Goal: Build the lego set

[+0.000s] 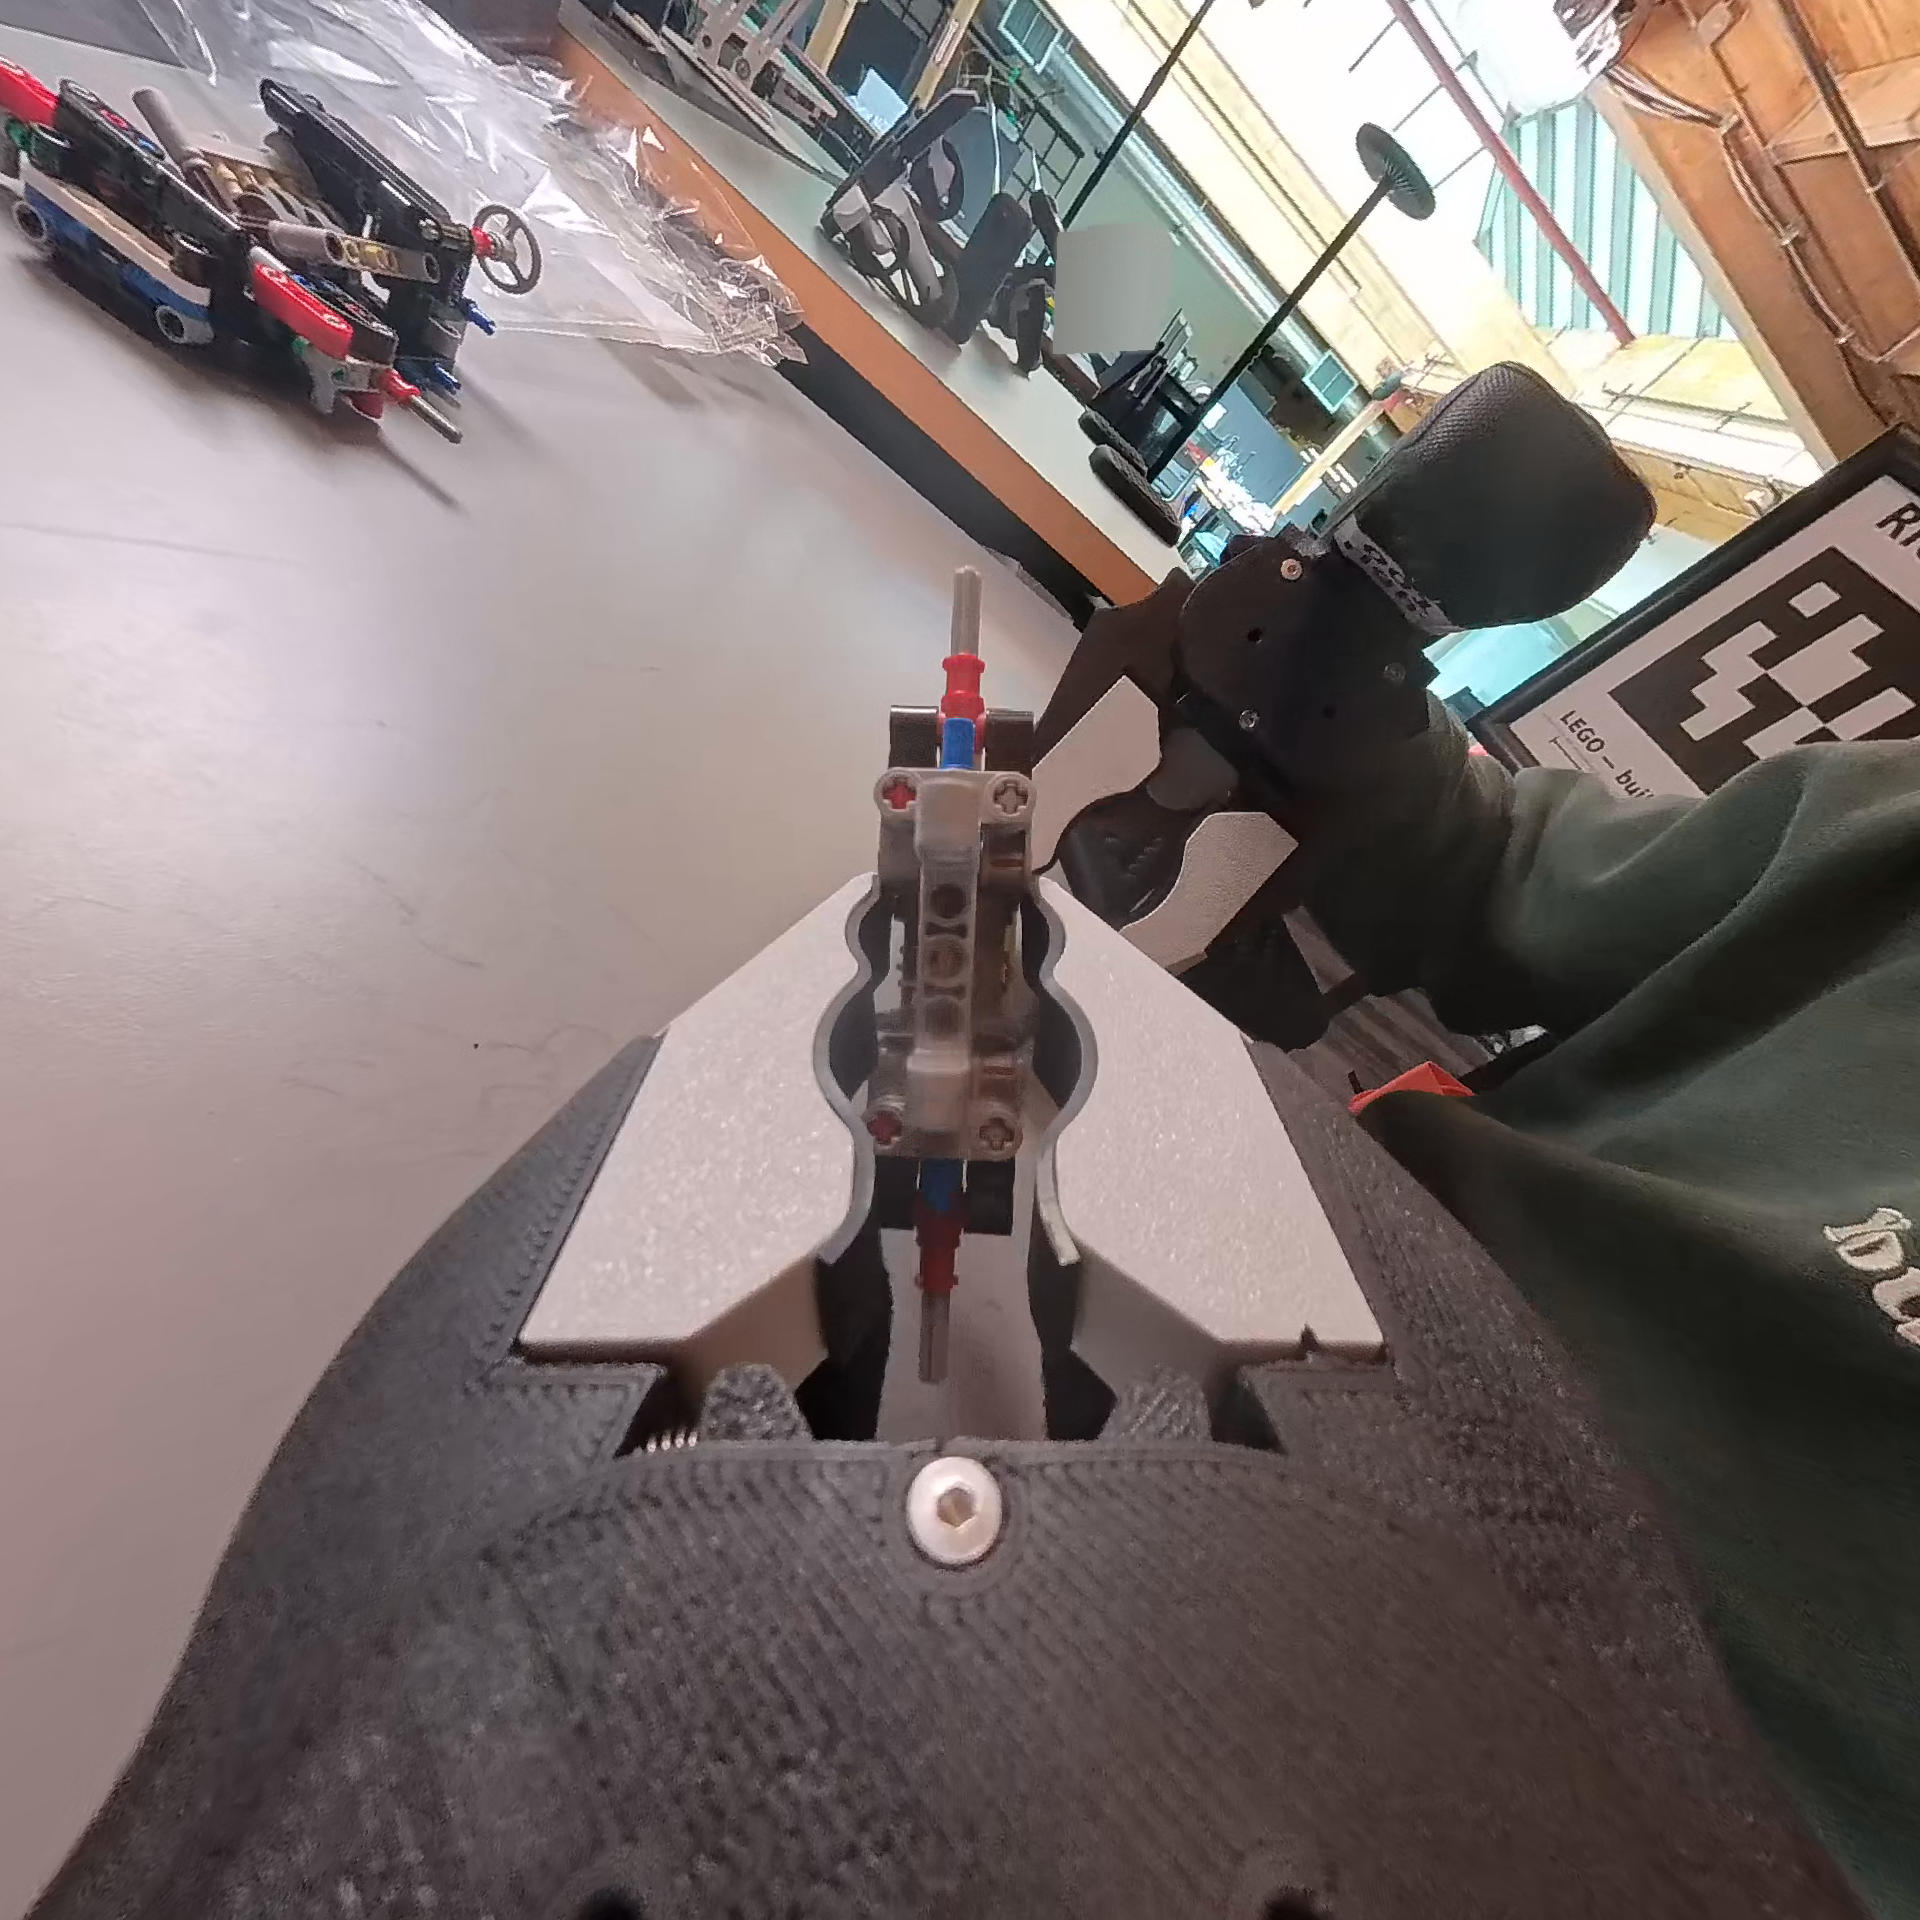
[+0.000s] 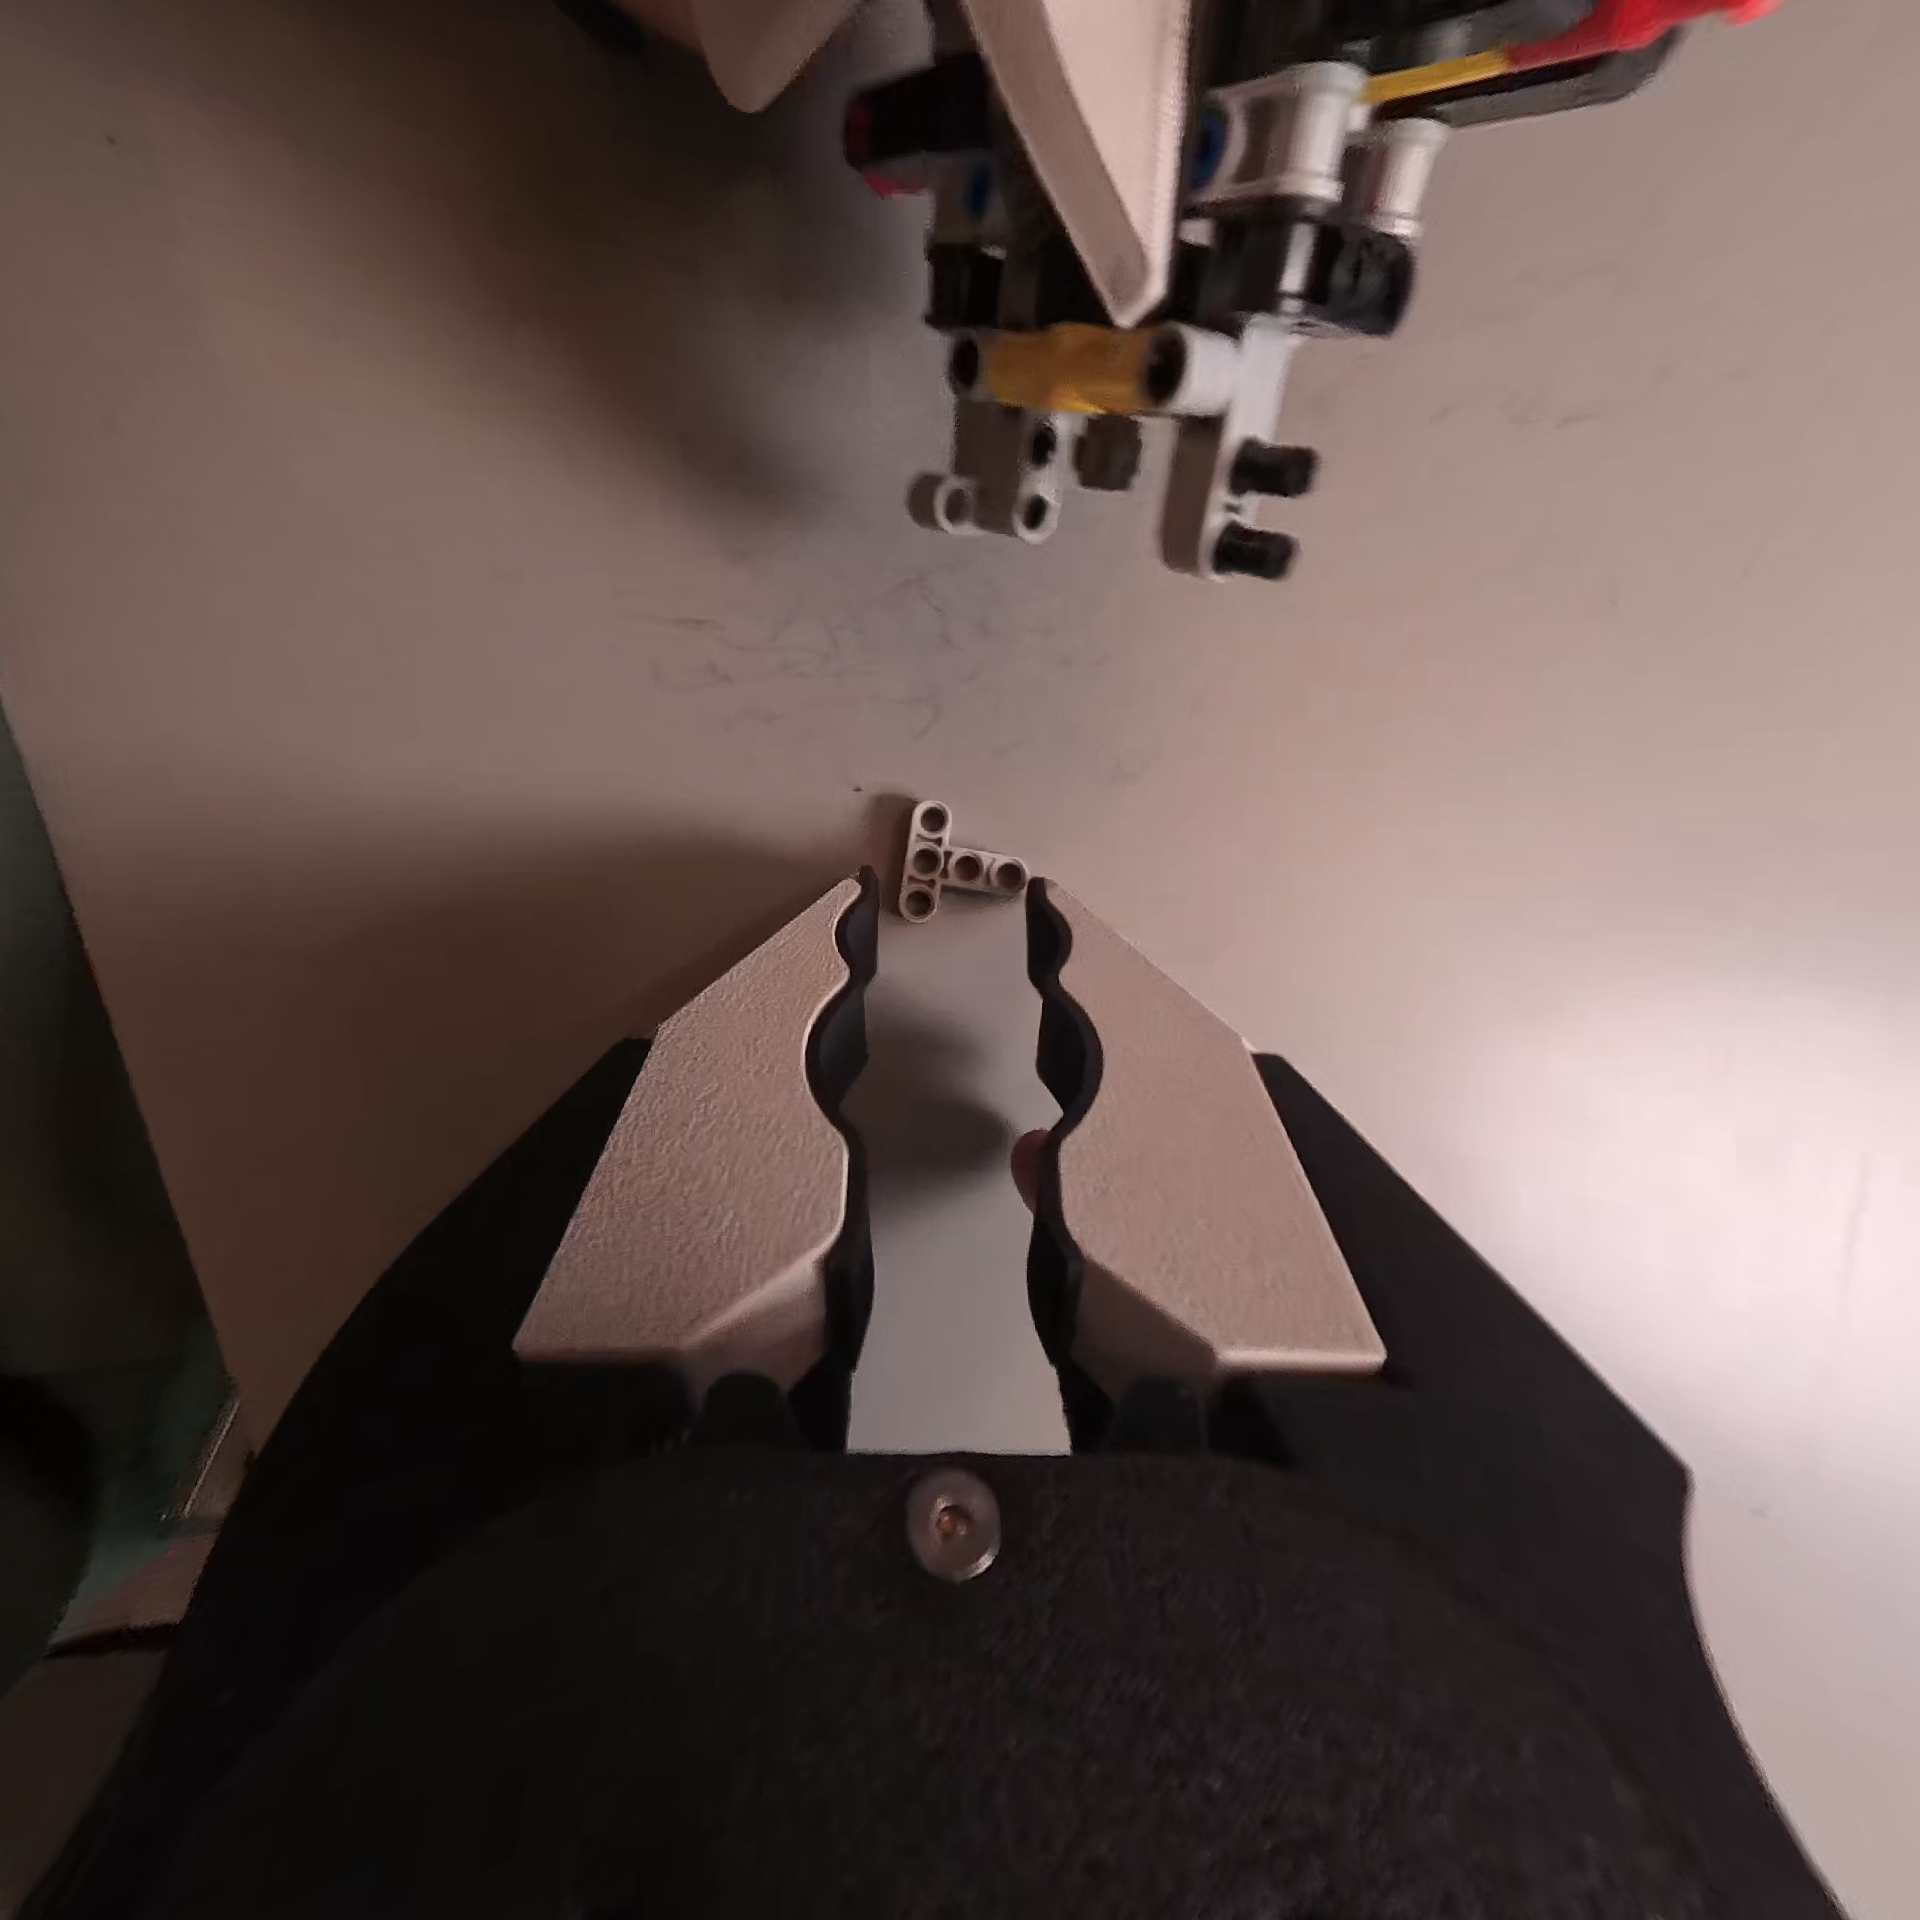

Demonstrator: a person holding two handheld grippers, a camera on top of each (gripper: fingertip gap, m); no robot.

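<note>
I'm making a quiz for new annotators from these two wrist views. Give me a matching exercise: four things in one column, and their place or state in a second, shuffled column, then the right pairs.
Things:
1. small grey assembly with red and blue pins
2. pale T-shaped beam
3. large multicoloured brick model
4. right hand-held gripper

Places or states:
A. lies flat on the table just ahead of open fingertips
B. sits far off on the table beside clear plastic bags
C. clamped between the left hand-held gripper's fingers
D. open, holding nothing

Pairs: 1-C, 2-A, 3-B, 4-D
</note>
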